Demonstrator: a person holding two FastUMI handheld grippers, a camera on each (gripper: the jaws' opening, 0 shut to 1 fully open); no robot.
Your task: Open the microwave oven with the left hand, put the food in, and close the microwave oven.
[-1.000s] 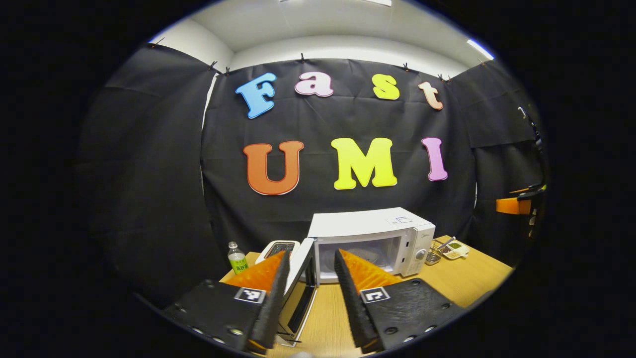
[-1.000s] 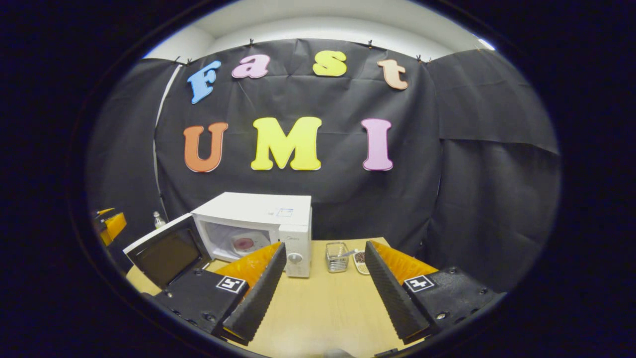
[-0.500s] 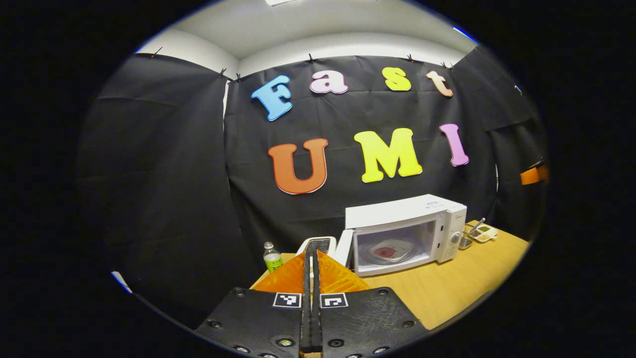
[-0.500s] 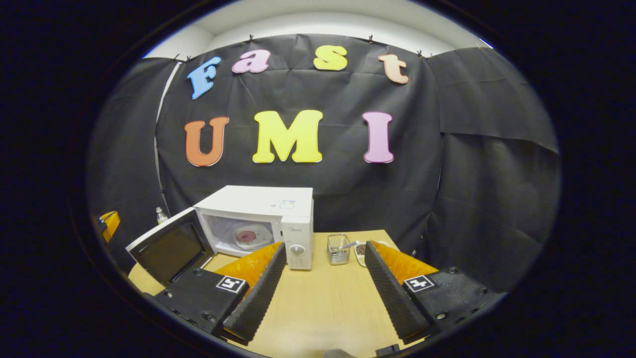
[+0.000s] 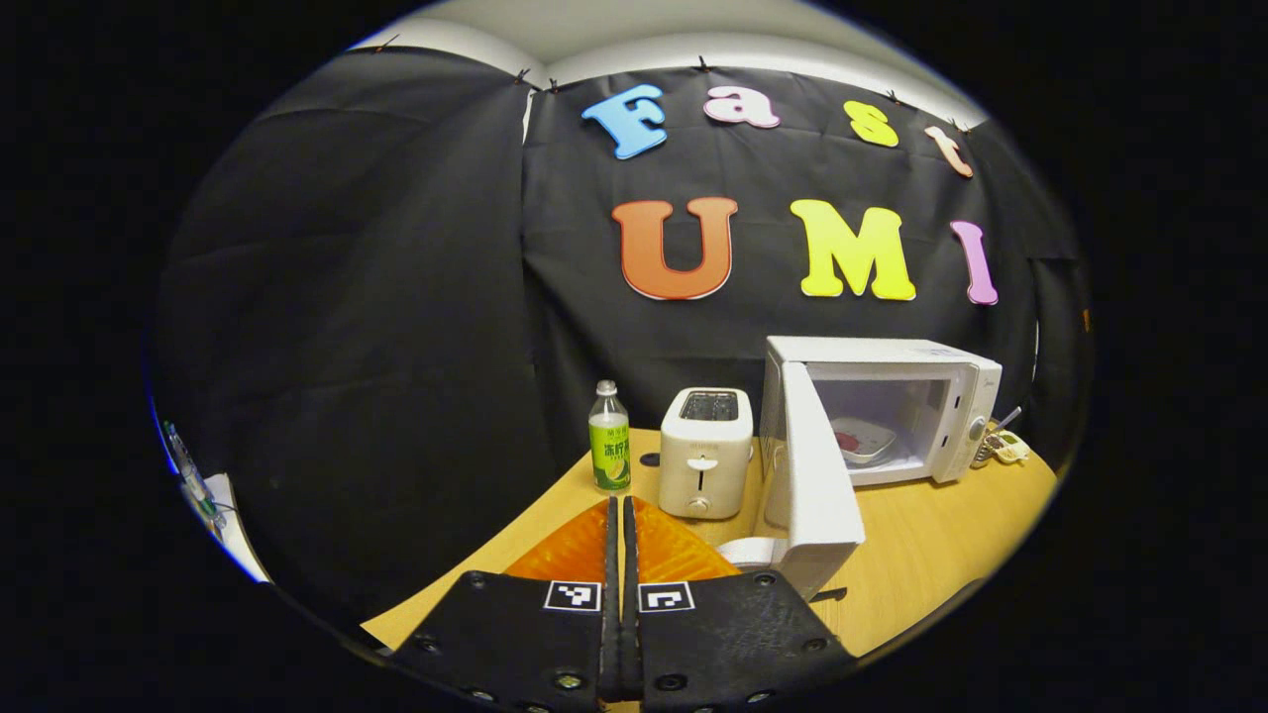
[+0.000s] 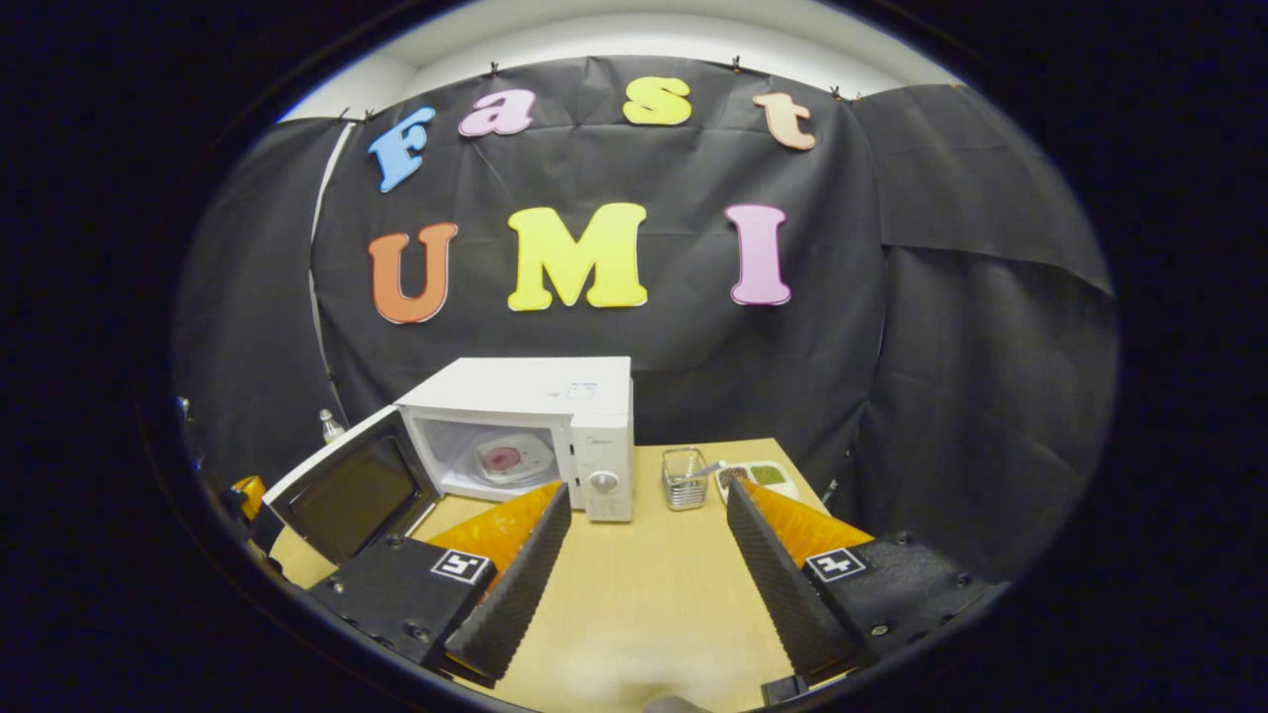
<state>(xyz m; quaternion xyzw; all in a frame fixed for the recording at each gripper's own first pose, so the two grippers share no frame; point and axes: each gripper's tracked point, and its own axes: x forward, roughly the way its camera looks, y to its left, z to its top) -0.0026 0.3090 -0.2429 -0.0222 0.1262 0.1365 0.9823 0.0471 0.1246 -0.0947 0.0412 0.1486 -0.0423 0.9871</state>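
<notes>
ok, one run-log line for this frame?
white microwave oven: door open | plate of food: inside | left gripper: shut, empty | right gripper: open, empty | next: close door

Left gripper view looks from the worktop's (image 5: 921, 564) left end toward the microwave's (image 5: 892, 396) open door; right gripper view faces it frontally; both share it.

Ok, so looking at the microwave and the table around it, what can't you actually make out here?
- Microwave door, left gripper view: seen from outside, so its inner face is hidden, and it covers part of the cavity.
- Food on the plate, right gripper view: a reddish patch, too small to identify.
- Small tray, right gripper view: contents too small to tell; partly behind the right gripper.
- Bottle, right gripper view: mostly hidden behind the door.
</notes>
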